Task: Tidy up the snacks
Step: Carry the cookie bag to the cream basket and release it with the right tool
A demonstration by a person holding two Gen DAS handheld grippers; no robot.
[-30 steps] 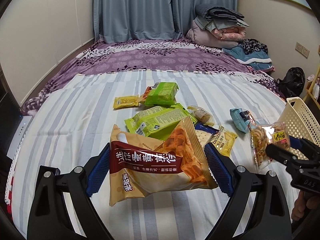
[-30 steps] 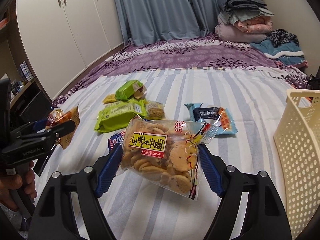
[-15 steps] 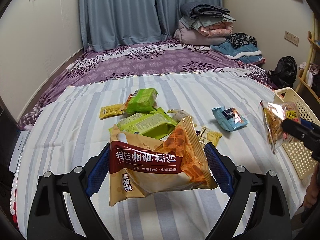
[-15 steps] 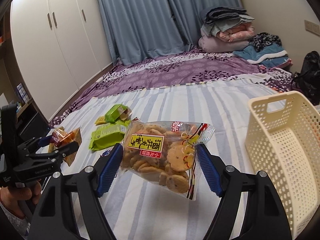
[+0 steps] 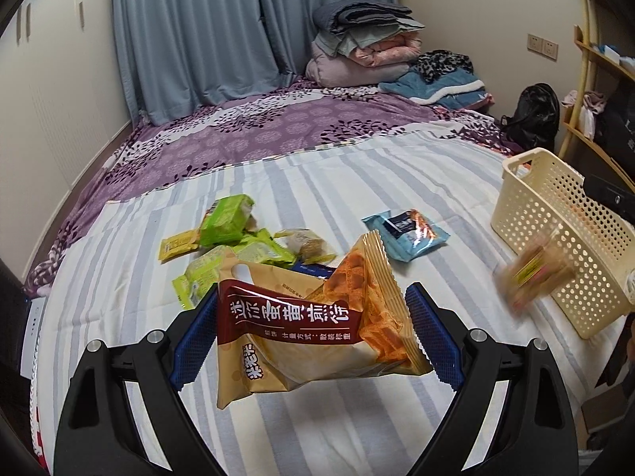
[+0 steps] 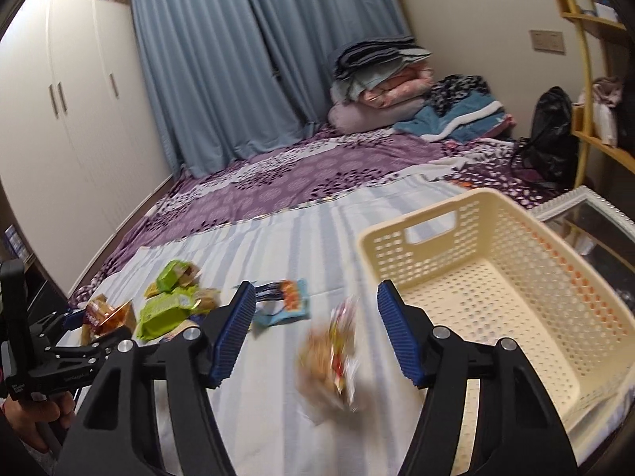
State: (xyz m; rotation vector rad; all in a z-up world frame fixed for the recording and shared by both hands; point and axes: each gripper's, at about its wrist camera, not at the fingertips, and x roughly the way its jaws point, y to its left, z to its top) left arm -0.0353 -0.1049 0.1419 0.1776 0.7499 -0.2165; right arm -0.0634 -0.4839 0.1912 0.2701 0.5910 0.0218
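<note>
Tan/maroon biscuit bag (image 5: 313, 333): clamped between the left tool's (image 5: 317, 333) blue pads, tilted, held above the striped bed (image 5: 131, 261).
Clear cookie bag (image 6: 333, 357): motion-blurred, between the right tool's (image 6: 315, 333) spread fingers, touching neither, just outside the cream basket's (image 6: 412, 214) near wall.
Basket: perforated plastic, sits on the bed's right side.
Blue packet (image 5: 405, 230): lies flat, alone, mid-bed.
Green packs (image 5: 226, 222), a yellow packet (image 5: 178, 244) and a small clear pack (image 5: 305, 244): piled together left of it.
</note>
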